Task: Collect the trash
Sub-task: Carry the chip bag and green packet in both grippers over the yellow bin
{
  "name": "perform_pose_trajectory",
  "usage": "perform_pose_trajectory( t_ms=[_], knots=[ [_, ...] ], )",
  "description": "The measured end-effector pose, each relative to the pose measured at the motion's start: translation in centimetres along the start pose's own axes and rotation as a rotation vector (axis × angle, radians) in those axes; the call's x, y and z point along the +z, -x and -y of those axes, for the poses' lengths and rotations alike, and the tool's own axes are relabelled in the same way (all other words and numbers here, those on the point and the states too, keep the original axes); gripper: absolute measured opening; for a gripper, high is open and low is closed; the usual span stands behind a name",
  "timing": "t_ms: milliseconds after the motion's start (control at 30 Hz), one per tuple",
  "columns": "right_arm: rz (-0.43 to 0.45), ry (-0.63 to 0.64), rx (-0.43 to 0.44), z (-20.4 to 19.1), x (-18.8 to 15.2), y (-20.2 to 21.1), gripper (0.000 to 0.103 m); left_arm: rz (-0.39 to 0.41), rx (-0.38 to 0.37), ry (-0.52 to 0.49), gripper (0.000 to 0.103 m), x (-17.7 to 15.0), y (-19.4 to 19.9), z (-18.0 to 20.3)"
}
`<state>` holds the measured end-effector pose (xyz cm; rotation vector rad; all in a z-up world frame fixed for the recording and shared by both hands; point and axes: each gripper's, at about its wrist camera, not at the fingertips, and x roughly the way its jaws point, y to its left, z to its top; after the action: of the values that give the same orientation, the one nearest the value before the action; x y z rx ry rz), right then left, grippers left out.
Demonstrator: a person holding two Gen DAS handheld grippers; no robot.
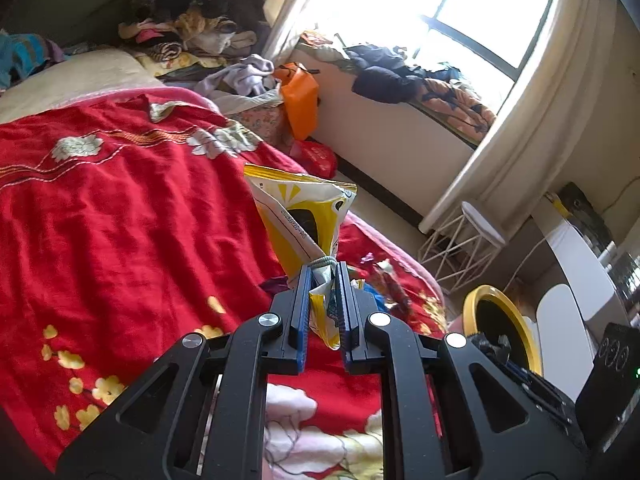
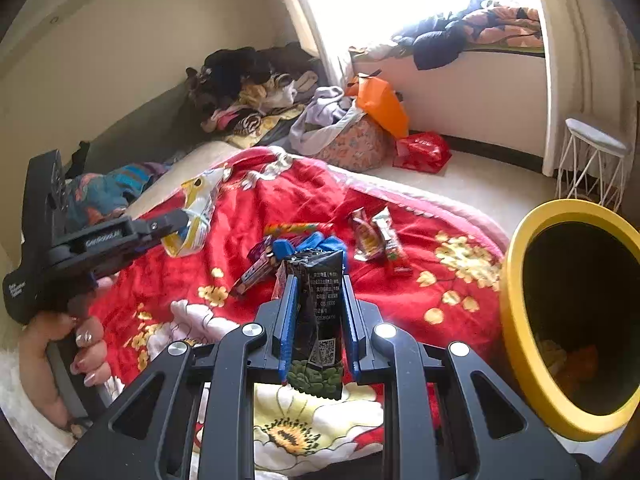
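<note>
Home bedroom — bed w/ red floral blanket [image 1: 120, 208], clothes pile [image 2: 248, 88], curtained window [image 1: 460, 8].

The left tool [image 1: 324, 270] is matt black plastic with ribbed blue pads [image 1: 305, 300] and shiny metal rivets [image 1: 270, 320]; the right tool [image 2: 318, 280] looks the same. The yellow snack bag [image 1: 304, 216] is thin glossy film, creased. The black wrapper [image 2: 320, 320] is smooth, slightly shiny foil-like plastic. The red blanket [image 1: 120, 208] is soft, matt, fuzzy cloth with stitched flowers. The bin [image 2: 516, 320] has a smooth, glossy yellow rim. The small wrappers [image 2: 380, 236] are crinkled and shiny.
</note>
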<state>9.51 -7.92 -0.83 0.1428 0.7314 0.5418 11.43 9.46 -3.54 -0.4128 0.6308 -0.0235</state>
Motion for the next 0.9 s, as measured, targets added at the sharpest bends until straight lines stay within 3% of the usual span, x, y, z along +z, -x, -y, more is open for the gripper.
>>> perform_pose_trajectory(
  t_ms=[900],
  knots=[
    [0.12, -0.134, -0.117, 6.3, 1.5, 4.0, 0.02, -0.046, -0.131, -0.123, 0.008, -1.6, -0.7, 6.4]
  ],
)
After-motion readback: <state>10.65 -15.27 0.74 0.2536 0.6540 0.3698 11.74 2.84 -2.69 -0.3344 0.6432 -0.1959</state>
